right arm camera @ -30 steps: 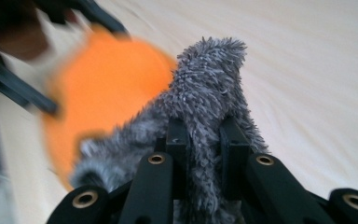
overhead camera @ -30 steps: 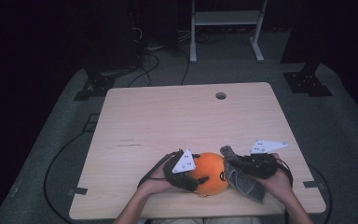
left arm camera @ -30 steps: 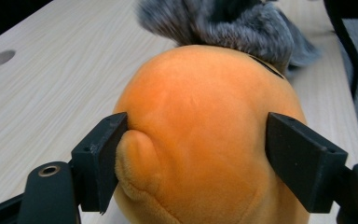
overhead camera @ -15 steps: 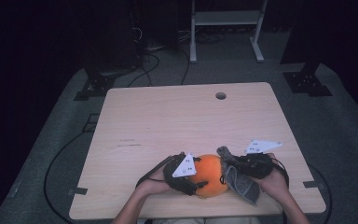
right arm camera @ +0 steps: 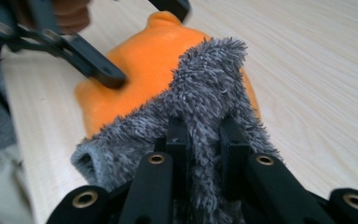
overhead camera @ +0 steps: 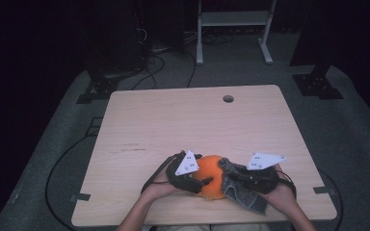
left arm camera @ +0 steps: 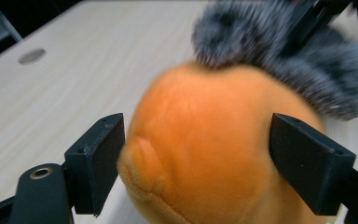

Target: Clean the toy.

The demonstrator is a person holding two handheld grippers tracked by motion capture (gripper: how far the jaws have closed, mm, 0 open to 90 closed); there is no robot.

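An orange plush toy [overhead camera: 211, 179] lies near the table's front edge. My left gripper [overhead camera: 196, 180] has it between its jaws from the left. In the left gripper view both pads [left arm camera: 98, 158] touch the orange plush [left arm camera: 205, 149]; the jaws have just been opening slightly and the plush stays between them. My right gripper [overhead camera: 229, 169] is shut on a grey fuzzy cloth [overhead camera: 244, 198], pinched between its jaws [right arm camera: 204, 135]. The grey cloth [right arm camera: 209, 79] drapes over the right side of the orange plush [right arm camera: 144, 56].
The light wooden table [overhead camera: 183, 120] has a round cable hole [overhead camera: 228, 98] at the back. A metal stand [overhead camera: 233, 29] and cables lie on the grey floor behind it. The person's hands reach in at the front edge.
The right gripper has shifted a little left and nearer the front edge, drawing the grey cloth further over the plush. The left hand has stayed in place.
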